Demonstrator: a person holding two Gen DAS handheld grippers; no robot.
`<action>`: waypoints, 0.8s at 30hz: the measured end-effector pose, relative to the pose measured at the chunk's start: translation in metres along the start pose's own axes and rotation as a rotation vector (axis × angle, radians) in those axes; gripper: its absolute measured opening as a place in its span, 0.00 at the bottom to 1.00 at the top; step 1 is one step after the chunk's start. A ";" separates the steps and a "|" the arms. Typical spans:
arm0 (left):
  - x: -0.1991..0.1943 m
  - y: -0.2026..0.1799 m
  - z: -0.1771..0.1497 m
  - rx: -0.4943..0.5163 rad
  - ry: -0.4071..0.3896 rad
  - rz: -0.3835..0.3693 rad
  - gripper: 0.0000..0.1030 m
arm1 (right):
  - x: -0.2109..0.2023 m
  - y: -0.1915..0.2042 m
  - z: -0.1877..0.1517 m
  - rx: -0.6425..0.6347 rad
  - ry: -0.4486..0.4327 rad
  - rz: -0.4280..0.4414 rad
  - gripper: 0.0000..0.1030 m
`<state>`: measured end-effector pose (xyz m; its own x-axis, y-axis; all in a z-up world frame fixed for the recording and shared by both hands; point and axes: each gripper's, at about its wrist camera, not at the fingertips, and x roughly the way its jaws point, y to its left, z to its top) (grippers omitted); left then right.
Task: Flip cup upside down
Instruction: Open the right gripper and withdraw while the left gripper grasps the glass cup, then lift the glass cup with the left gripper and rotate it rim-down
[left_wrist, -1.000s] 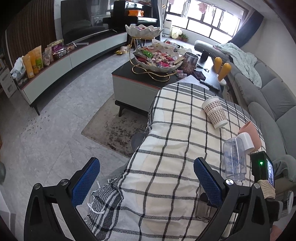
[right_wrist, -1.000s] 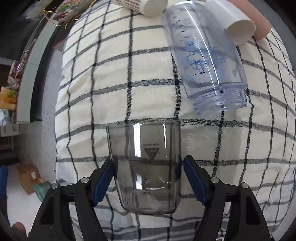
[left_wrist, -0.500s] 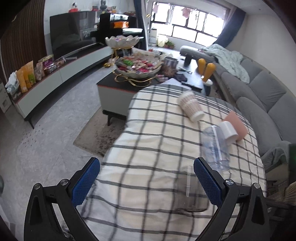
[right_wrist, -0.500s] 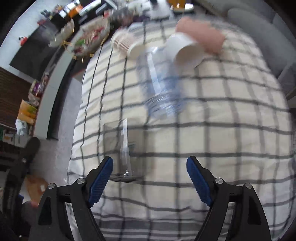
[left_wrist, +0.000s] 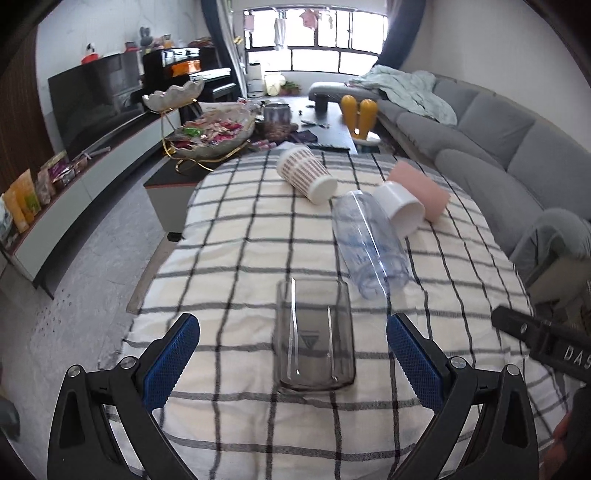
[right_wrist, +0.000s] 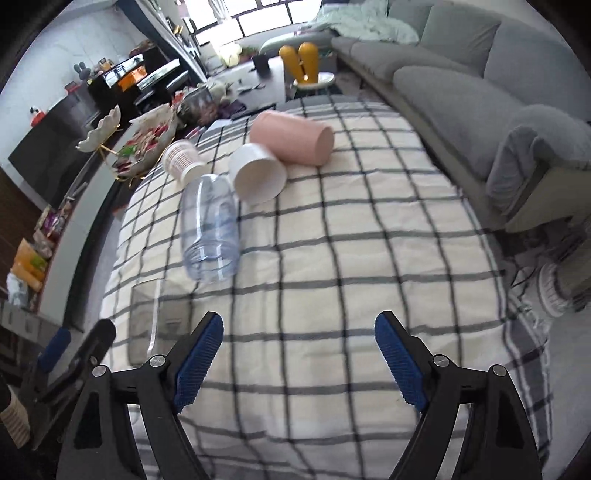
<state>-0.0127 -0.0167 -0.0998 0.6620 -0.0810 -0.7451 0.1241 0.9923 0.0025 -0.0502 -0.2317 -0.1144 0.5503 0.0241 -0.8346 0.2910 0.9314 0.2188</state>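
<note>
- Left tongs (left_wrist: 291, 354) are spread wide and hold nothing — the smoky clear cup (left_wrist: 314, 339) stands on the checked cloth (left_wrist: 229, 229) directly ahead, in the gap between the two blue pads but touching neither.
- Right tongs (right_wrist: 299, 354) are just as wide open and also hold nothing; from them the cup (right_wrist: 151, 321) sits off to the left, beyond the left pad, blurred at the edge of the view.
- Nearer of the two is the left one, in my judgement: its fingers already flank the cup, while the right pair faces bare cloth.
- Cup's long axis looks upright, or close to it; which end rests on the cloth I cannot tell for sure through the clear wall. Nothing shows inside it.
- Beyond the cup, ahead and a little right of the left tongs, a clear bottle (left_wrist: 369, 243) lies on its side with its open mouth toward the cup — near it, not touching.
- Farther ahead lie a white cup (left_wrist: 400, 210), a pink cup (left_wrist: 421, 188) and a patterned paper cup (left_wrist: 304, 175), all on their sides; the white and pink ones touch. No contents are visible.
</note>
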 end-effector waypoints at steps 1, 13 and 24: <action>0.002 -0.002 -0.004 0.004 0.000 -0.006 1.00 | -0.001 -0.001 -0.001 -0.013 -0.017 -0.018 0.82; 0.027 -0.014 -0.042 0.062 -0.049 0.007 1.00 | 0.019 -0.003 -0.014 -0.075 -0.061 -0.057 0.82; 0.054 -0.017 -0.053 0.069 -0.014 0.065 0.80 | 0.033 -0.007 -0.016 -0.063 -0.020 -0.072 0.82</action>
<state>-0.0180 -0.0330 -0.1756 0.6809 -0.0182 -0.7321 0.1306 0.9867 0.0969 -0.0466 -0.2319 -0.1513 0.5453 -0.0499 -0.8368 0.2806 0.9515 0.1261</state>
